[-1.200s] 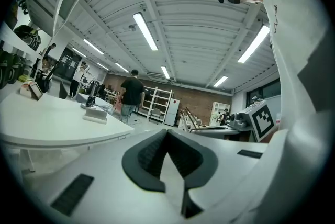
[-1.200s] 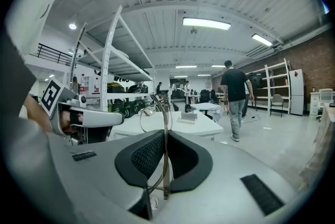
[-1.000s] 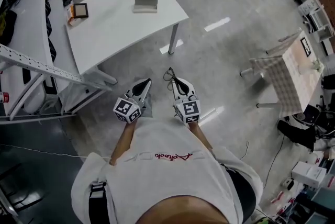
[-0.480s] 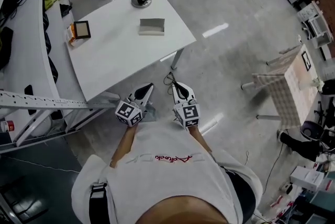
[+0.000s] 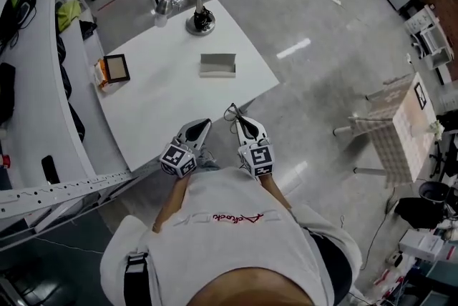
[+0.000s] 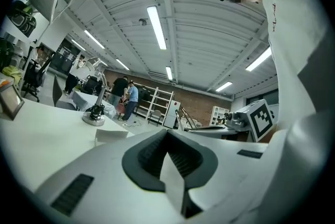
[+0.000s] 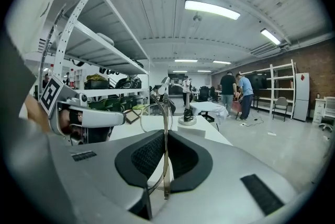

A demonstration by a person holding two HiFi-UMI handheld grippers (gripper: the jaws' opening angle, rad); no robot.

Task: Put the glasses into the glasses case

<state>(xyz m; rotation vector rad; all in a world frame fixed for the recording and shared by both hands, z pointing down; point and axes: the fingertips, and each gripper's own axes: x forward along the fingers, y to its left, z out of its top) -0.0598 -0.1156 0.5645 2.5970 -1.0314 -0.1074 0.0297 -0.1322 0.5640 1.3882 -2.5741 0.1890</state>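
One pair of glasses stood pinched between the jaws of the right gripper. The thin wire frame ran upright through the dark pads, and a lens ring rose just past the tips. In the head view the glasses stuck out beyond that gripper's tips, over the near edge of the table.

There was one glasses case, a grey box lying on the table ahead of both pairs of jaws and well apart from them. From the right gripper view it showed just right of the jaw line, and from the left gripper view it lay left of the jaw line. I could not tell whether its lid was up.

The left gripper had its jaws brought together, the pads meeting at the tip with nothing between them.

The two grippers were held side by side close before the person's chest, both pointing forward at the table. The left gripper was just beside the right. Each carried one marker cube, the left and the right, nearest the body.

Farther beyond the case stood one stand with a round base. One small framed panel lay off to the left of the jaws.
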